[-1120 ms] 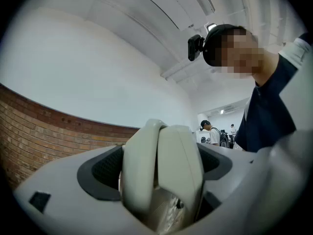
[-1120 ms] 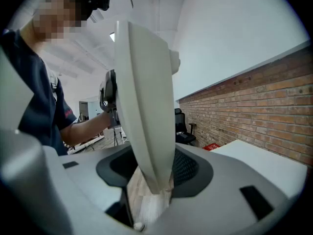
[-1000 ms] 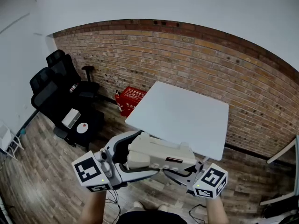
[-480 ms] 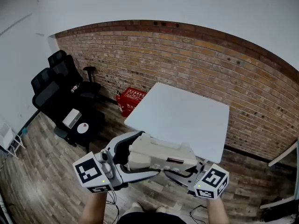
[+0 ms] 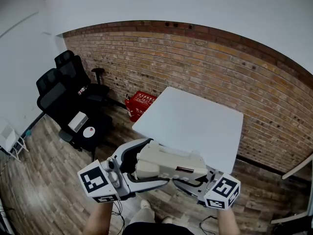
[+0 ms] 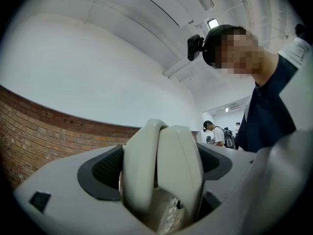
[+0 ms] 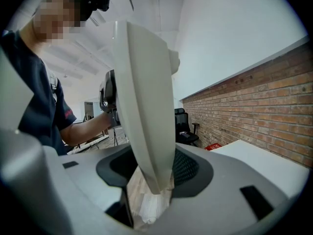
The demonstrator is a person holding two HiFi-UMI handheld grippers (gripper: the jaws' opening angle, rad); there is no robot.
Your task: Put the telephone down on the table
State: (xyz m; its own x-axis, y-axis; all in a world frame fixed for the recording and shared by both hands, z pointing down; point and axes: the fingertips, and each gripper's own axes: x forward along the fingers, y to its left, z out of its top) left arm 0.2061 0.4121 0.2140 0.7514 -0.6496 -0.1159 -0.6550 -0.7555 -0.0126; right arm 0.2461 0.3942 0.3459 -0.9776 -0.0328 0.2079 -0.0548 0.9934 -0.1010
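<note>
Both hands are on it: the left gripper (image 5: 133,163) clasps one end of the beige plastic desk telephone (image 5: 168,163), and the right gripper (image 5: 194,181) grips the other. It's held in the air over the wooden plank floor (image 5: 44,180), right by the near edge of the white square table (image 5: 193,119). Red-brick wall (image 5: 195,62) behind, with black office chairs (image 5: 68,92) and a red plastic basket (image 5: 139,104) on the left.
</note>
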